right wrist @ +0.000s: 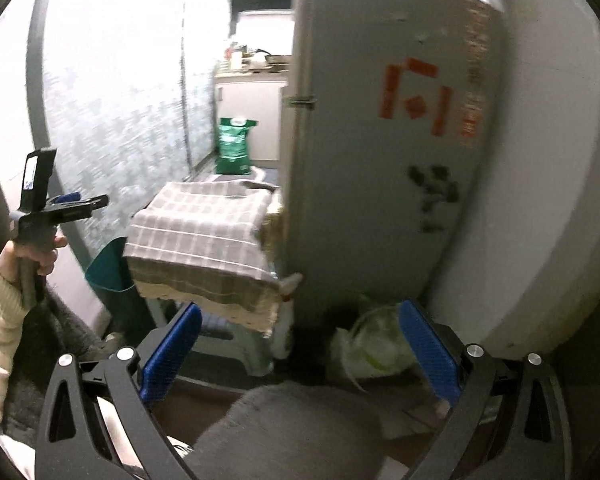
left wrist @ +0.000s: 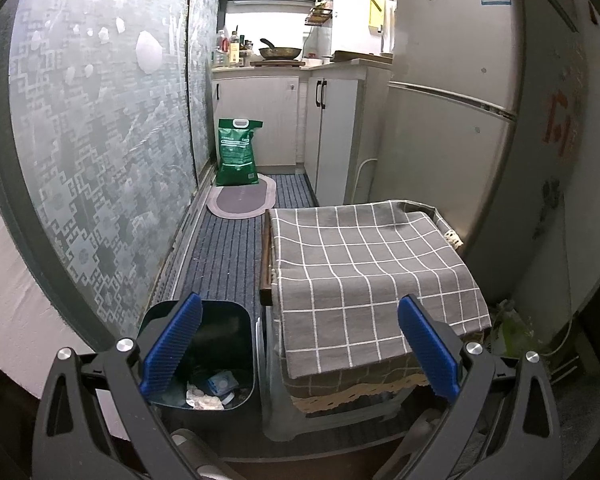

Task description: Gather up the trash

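Left gripper (left wrist: 300, 350): I have it wide open, holding nothing.
Right gripper (right wrist: 300, 350): also spread wide and empty.
Trash bag (right wrist: 370, 342): crumpled whitish-green plastic on the floor, just ahead of my right tool, at the foot of the fridge (right wrist: 380, 160).
Handling: I judge it light, soft and slippery; I'd pinch a bunched fold near the top.
Bin (left wrist: 204, 356): dark, open, below my left tool's left finger, scraps inside.

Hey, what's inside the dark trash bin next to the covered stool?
Crumpled white paper and a bluish wrapper lie in the bin. The left gripper's finger hides its near left corner.
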A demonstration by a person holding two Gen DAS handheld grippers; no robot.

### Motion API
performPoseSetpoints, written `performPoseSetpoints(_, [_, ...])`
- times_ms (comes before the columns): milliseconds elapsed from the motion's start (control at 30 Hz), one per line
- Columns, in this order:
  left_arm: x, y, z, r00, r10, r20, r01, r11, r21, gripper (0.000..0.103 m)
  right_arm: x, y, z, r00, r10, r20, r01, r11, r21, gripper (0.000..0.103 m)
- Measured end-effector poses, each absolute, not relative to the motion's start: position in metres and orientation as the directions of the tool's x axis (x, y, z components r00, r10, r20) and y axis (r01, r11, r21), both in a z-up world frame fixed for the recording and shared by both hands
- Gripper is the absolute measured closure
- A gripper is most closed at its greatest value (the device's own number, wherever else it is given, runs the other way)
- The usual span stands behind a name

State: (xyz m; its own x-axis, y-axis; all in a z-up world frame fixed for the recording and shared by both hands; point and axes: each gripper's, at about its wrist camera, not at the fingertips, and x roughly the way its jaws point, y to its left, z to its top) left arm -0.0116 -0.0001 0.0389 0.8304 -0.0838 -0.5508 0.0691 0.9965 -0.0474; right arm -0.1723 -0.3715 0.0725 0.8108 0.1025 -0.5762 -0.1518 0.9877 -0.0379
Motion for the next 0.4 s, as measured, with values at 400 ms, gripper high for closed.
performPoseSetpoints(400, [-0.015,0.022,0.04,0.827,-0.06,-0.559,0.026,0.997,-0.069,0.003,-0.081,-0.274,0.056,0.757,0.294,-0.584,-0.357,0.934,0.008,0.003])
